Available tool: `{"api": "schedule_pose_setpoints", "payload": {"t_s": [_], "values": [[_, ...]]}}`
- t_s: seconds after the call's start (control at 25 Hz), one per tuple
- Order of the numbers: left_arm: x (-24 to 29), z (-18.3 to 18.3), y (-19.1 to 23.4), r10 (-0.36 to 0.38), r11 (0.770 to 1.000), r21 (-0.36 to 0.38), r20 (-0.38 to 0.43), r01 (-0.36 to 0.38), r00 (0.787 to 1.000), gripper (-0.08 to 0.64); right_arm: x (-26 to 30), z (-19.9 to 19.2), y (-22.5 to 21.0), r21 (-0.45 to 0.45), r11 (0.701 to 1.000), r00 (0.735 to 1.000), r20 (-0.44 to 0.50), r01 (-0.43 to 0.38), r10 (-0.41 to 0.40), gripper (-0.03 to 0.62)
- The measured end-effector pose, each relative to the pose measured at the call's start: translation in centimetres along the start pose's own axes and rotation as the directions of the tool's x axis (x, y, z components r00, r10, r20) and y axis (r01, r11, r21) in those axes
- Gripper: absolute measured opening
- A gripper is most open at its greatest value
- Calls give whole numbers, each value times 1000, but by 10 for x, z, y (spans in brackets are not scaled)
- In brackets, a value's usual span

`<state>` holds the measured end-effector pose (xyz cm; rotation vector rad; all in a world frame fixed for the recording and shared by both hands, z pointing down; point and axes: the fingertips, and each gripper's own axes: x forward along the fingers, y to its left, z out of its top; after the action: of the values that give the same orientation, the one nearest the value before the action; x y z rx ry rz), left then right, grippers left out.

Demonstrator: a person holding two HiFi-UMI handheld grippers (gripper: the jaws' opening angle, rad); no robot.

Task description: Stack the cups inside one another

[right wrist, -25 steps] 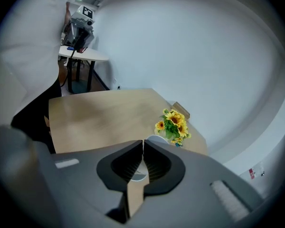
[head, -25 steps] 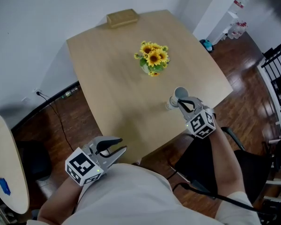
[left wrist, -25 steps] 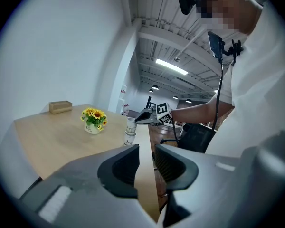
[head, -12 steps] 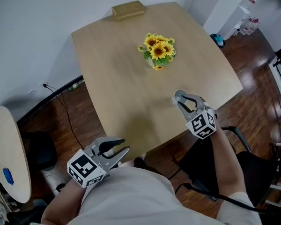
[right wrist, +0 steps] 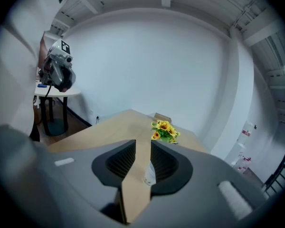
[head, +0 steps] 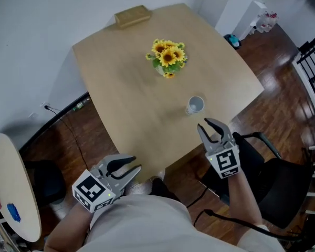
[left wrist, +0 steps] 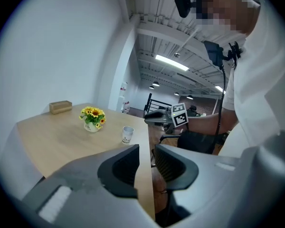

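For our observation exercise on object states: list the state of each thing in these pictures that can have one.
cup: upright on the table, mouth up, untouched.
right gripper: open, jaws have just been opening, empty, short of the cup.
left gripper: open, empty.
sunflowers: upright in their pot.
wooden block: lying flat at the table's far edge.

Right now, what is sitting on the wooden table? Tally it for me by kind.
Paper cup: 1 (whether more are nested inside it cannot be told)
Sunflower pot: 1
Wooden block: 1
Total: 3
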<state>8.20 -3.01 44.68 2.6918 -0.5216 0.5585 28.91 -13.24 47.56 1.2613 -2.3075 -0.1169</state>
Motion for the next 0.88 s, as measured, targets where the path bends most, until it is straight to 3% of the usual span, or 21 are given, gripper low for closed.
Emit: {"api": "schedule_pose_setpoints", "payload": {"t_s": [0.12,0.36,0.68,0.88], "values": [[-28,0,4,-32,998,46,28,30,999,109,-34,12,39,70,996,998,-8,56,-56,94],[-113,-30,21,-91,991,101,39,87,995,109,-85,46,141,103,972,976,-83,209,-201,78],[-194,-84,35,-197,974,116,28,192,980,104,-142,92,286,271,889,929,-121,370,-350,76],[-218,-89,28,-234,962,158,40,225,972,104,-176,109,318,317,820,879,-189,477,-439,45]]}}
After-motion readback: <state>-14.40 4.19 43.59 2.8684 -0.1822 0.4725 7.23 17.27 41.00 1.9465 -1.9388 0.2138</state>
